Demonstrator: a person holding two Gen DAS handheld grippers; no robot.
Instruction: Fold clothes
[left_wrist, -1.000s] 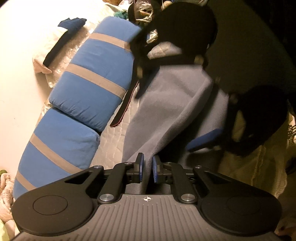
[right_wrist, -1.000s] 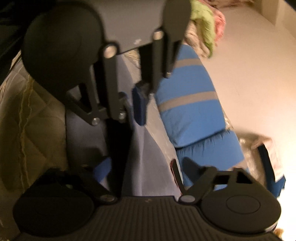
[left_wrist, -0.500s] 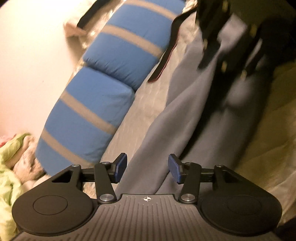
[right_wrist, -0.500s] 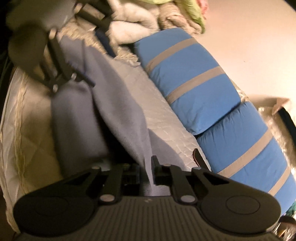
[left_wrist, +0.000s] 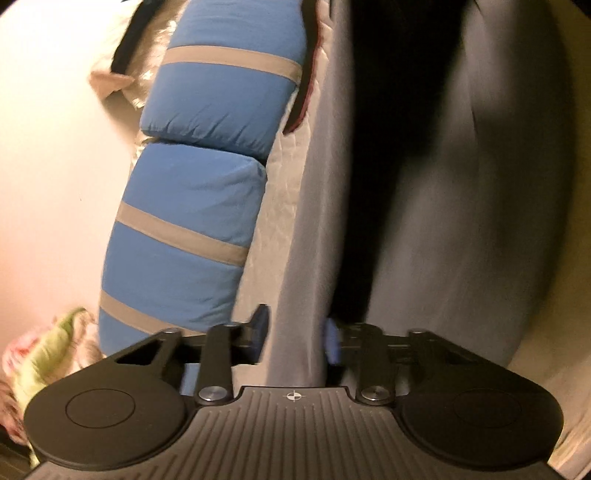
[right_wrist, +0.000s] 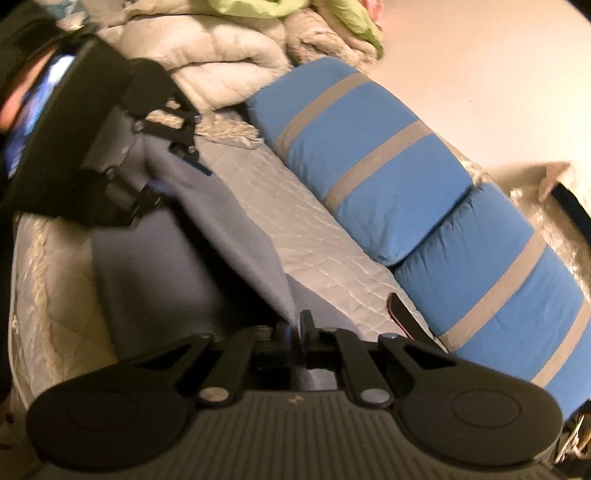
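Note:
A grey fleece garment (left_wrist: 461, 206) lies stretched along a quilted bed. In the left wrist view my left gripper (left_wrist: 295, 332) stands open, with an edge of the garment running between its blue pads. In the right wrist view my right gripper (right_wrist: 295, 328) is shut on the garment's (right_wrist: 236, 229) near edge and lifts it into a ridge. The left gripper (right_wrist: 177, 147) shows at the far end of that ridge, with cloth between its fingers.
Two blue pillows with grey stripes (left_wrist: 192, 206) (right_wrist: 424, 206) lie along the wall side of the bed. A heap of beige and green bedding (right_wrist: 221, 48) sits at the bed's end. A dark strap (right_wrist: 402, 317) lies by the pillows. The quilted bedspread (right_wrist: 325, 251) shows beside the garment.
My left gripper opened from shut and now has narrowed around the garment edge. The two grippers moved apart along the bed, stretching the garment between them. The right gripper closed on the cloth.

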